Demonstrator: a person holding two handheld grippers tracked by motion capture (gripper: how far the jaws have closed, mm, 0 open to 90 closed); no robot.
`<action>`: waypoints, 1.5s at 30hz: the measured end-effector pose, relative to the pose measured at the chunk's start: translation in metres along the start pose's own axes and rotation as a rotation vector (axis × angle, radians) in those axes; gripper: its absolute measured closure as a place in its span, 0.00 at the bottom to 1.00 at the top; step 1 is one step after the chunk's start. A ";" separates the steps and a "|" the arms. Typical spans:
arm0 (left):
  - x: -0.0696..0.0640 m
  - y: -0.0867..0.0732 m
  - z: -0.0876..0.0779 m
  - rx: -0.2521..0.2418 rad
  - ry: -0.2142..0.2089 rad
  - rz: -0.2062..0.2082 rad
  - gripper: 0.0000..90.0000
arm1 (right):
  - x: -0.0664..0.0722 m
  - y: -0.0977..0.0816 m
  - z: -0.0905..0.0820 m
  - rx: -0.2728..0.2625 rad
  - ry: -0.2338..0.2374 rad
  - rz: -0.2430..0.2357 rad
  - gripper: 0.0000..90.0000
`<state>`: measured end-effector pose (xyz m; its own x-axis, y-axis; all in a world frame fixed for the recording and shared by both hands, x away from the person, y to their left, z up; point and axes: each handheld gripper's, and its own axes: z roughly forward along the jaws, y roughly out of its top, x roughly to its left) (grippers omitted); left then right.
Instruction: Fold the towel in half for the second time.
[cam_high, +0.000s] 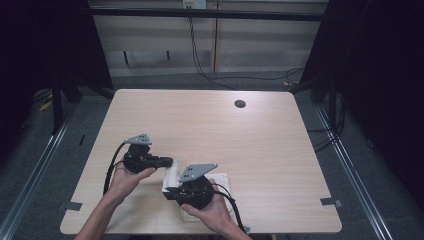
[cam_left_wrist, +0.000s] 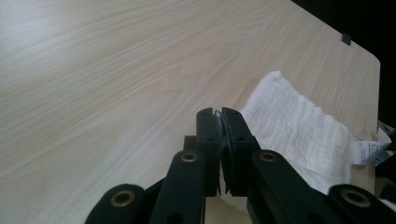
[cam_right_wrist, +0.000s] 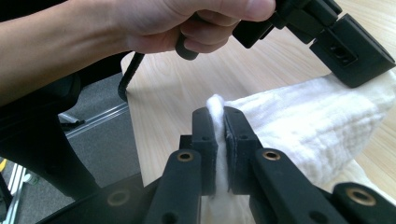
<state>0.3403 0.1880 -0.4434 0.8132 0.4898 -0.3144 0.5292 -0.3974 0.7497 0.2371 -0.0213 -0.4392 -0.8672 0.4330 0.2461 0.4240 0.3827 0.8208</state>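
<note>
I hold a white towel (cam_high: 172, 175) at the counter's (cam_high: 225, 130) near edge. My right gripper (cam_right_wrist: 218, 116) pinches a fold; my left gripper (cam_left_wrist: 218, 116) pinches thin cloth (probably mid-fold). Next, I judge, carry both corners across evenly.

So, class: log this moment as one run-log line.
left tool: shut on white towel | right tool: shut on white towel | towel lifted partly off table
</note>
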 end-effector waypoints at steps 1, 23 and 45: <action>-0.001 0.002 0.001 -0.002 -0.006 0.008 0.96 | -0.001 0.000 -0.002 -0.002 -0.002 -0.004 0.94; -0.014 0.017 0.035 0.042 -0.039 0.022 0.96 | -0.012 -0.010 -0.035 -0.001 -0.052 0.030 0.94; -0.036 0.019 0.087 0.074 -0.117 0.016 0.96 | -0.019 -0.049 -0.058 0.014 -0.074 0.085 0.92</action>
<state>0.3423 0.0953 -0.4684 0.8421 0.3910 -0.3715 0.5288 -0.4630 0.7113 0.2179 -0.0955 -0.4544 -0.8066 0.5232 0.2749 0.4990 0.3537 0.7911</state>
